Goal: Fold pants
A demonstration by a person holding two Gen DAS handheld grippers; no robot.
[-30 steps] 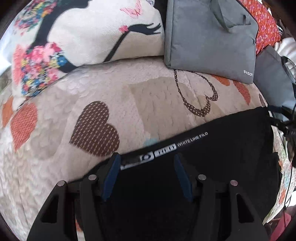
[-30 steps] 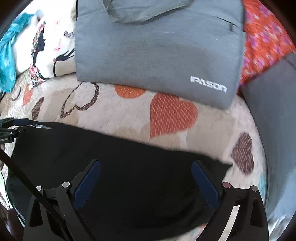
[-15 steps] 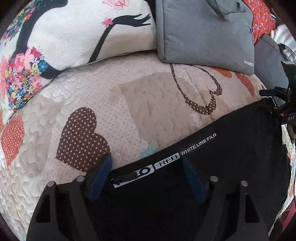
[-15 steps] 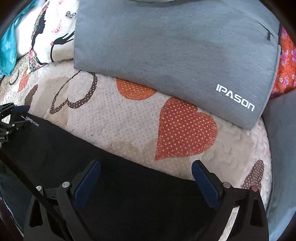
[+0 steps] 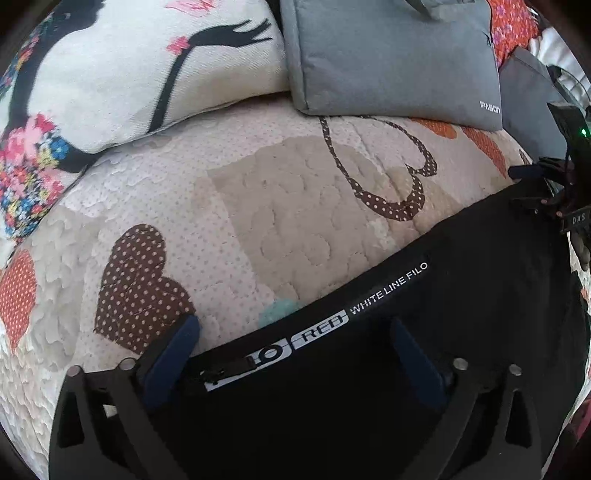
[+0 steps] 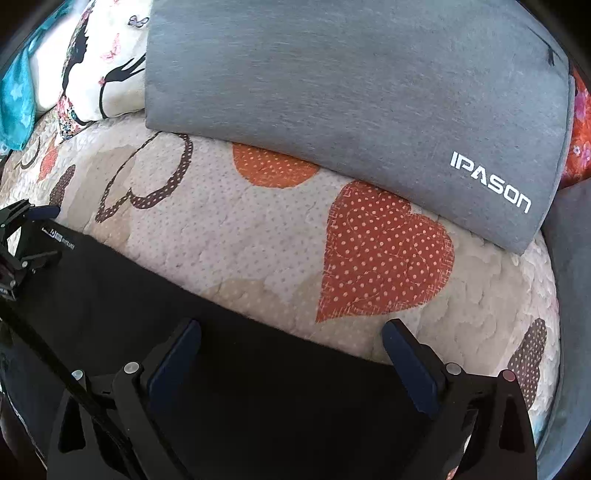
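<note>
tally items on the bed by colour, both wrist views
Black: 1, folded black pants
Grey: 2, grey fabric IPASON laptop bag; darker grey bag beside it
White printed: 1, silhouette-print pillow
Orange-red: 1, floral cushion
Teal: 1, cloth
Total: 6

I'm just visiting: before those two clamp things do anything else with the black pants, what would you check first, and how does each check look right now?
1. Left hand-held gripper open: ok.
2. Right hand-held gripper open: ok.
3. Black pants flat on the heart quilt, far edge straight: ok.
4. Pants clear of the grey IPASON bag: ok.
5. Near edge of pants aligned: cannot tell, hidden under the grippers.
6. Fabric caught on fingers: cannot tell.
</note>
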